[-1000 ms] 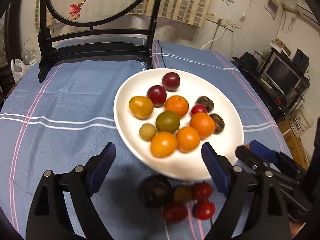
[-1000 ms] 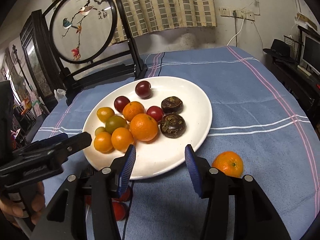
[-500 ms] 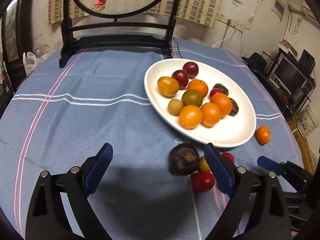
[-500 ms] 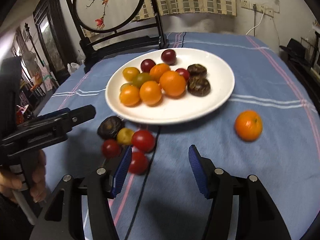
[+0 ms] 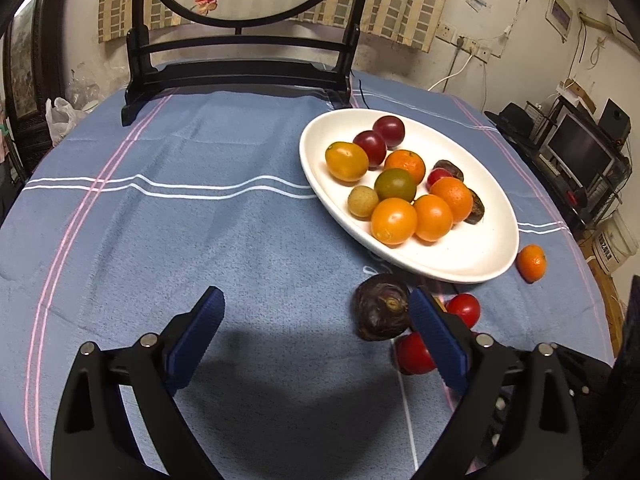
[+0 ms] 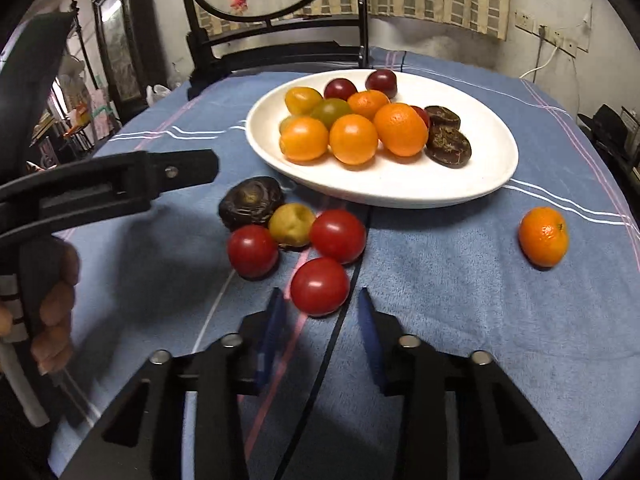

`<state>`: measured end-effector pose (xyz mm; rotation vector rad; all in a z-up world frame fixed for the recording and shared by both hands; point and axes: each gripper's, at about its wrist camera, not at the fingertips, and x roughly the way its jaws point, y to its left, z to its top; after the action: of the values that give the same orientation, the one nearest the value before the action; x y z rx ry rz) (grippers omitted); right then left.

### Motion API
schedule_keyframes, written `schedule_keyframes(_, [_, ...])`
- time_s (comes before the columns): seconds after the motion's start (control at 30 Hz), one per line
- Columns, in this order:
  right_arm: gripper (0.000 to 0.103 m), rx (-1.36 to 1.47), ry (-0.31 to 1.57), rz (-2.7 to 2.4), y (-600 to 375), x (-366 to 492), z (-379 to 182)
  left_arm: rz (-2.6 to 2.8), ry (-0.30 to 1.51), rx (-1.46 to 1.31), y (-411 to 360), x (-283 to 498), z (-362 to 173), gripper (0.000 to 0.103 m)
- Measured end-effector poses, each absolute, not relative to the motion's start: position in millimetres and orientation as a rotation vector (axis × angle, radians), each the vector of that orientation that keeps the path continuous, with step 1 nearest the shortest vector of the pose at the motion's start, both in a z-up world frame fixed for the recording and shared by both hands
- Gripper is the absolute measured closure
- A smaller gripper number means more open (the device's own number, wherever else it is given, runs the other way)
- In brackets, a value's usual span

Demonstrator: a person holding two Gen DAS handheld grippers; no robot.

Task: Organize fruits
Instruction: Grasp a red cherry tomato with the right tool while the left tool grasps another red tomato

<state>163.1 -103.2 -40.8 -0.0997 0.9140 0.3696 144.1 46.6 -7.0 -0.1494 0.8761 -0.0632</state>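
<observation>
A white plate (image 5: 460, 268) (image 6: 400, 196) holds several oranges, plums, tomatoes and dark brown fruits. Loose on the blue cloth in front of it lie a dark brown fruit (image 5: 382, 306) (image 6: 251, 202), a small yellow fruit (image 6: 291, 225) and three red tomatoes, with a mandarin (image 5: 531, 263) (image 6: 544, 236) off to the right. My left gripper (image 5: 314, 300) is wide open, and the dark fruit lies just inside its right finger. My right gripper (image 6: 320, 300) is closing, its tips flanking the nearest red tomato (image 6: 320, 286) with slim gaps.
A black wooden stand with a round painted screen (image 5: 240, 72) rises at the table's far edge. A hand (image 6: 52, 300) holds the left gripper, whose black finger (image 6: 120, 184) crosses the right wrist view. Shelves with a monitor (image 5: 576, 152) stand off to the right.
Both grippers have drawn back from the plate and dropped toward the loose fruit. The right jaws have narrowed around the nearest red tomato. The left jaws stay wide.
</observation>
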Motion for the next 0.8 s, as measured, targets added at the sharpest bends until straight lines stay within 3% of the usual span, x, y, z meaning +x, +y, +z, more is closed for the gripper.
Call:
schedule_keyframes(0.13, [0.066,-0.119,0.897,0.377,-97.4,166.4,-42.4,-0.072,0.884,-0.128,40.9,143.5,-9.6,0.011])
schedule_keyframes(0.33, [0.073,-0.096,0.91,0.372,-106.6,168.1,-39.1,-0.09,0.904,-0.105,33.8,143.3,-13.8,0.011])
schedule_keyframes(0.8, [0.073,0.115,0.894,0.23,-170.1,182.1,-23.5,-0.222,0.935,-0.004,-11.7,124.1,-23.1,0.011])
